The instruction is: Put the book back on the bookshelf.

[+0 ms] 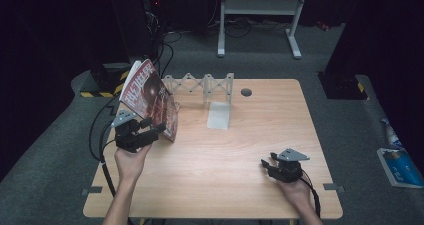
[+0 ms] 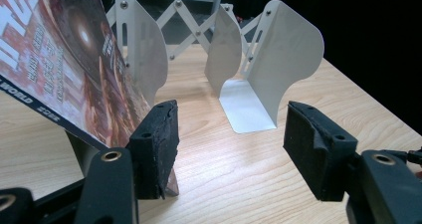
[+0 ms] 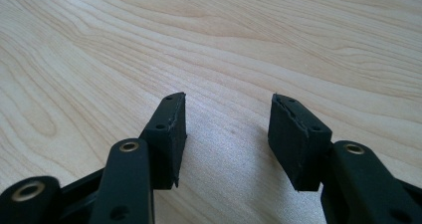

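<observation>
At upper left, the magazine point(image 1: 149, 97) leans tilted against our rack point(image 1: 202, 87), not yet upright in it. Our left gripper point(image 1: 150, 126) and right gripper point(image 1: 267, 163) both gape, holding nothing.

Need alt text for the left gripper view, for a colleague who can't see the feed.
The left gripper has its black jaws open over a wooden table, with a tilted magazine leaning at the outer side of its left jaw. Beyond stands a pale metal expanding book rack, its slots empty.
</observation>
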The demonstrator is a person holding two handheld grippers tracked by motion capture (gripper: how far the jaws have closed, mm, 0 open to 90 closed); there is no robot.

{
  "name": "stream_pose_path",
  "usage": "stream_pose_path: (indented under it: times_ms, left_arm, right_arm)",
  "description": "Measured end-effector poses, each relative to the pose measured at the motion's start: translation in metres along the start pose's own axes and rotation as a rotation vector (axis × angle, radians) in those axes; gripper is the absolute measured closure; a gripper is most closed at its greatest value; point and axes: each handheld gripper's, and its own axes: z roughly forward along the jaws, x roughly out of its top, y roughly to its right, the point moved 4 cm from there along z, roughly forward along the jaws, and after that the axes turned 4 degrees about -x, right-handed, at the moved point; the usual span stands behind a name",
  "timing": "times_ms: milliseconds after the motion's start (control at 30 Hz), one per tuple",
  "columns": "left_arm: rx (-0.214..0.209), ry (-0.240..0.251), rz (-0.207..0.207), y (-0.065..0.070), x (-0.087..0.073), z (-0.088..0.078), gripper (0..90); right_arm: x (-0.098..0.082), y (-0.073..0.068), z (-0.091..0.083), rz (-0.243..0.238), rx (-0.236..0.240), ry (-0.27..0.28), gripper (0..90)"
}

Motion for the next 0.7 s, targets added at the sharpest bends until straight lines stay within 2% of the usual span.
stream_pose_path:
  times_ms: [700]
  left_arm:
    - [-0.013,-0.021,0.001,0.005,-0.012,0.009,38.4]
  right_arm:
    - [0.0,0.0,0.0,0.0,0.0,0.0,49.3]
